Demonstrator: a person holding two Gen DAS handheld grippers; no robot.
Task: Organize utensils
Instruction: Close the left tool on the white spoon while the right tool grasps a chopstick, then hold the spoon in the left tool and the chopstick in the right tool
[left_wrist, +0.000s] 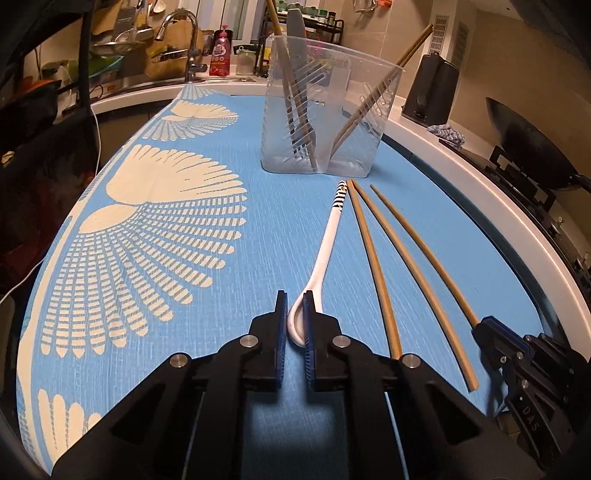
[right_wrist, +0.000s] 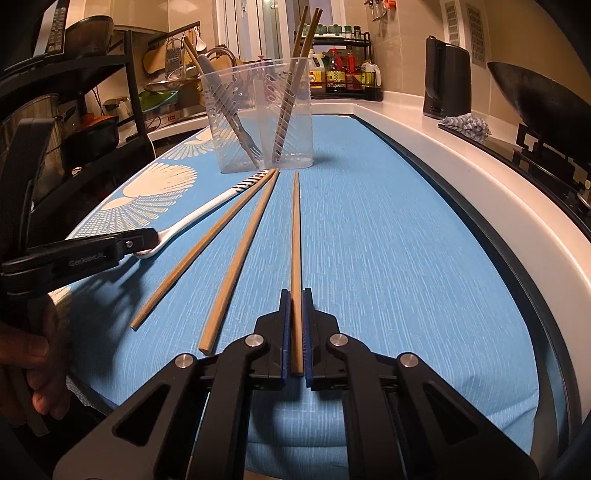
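Between the clear utensil holder (right_wrist: 263, 118) at the far end and the near edge, the blue cloth (right_wrist: 388, 258) lies bare on the right, while the white spoon (right_wrist: 207, 212) and two loose chopsticks (right_wrist: 236, 269) crowd the left, beside the left gripper (right_wrist: 147, 238).

Cloth (left_wrist: 258, 229) blue, cream fan motifs — spoon (left_wrist: 328, 243) white, black-striped handle.

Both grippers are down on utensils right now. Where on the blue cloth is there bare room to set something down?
Bare cloth runs between the gripped chopstick and the white counter edge. The shell-print side left of the white spoon is free too. Crowded: the strip before the clear holder, where spoon and chopsticks lie.
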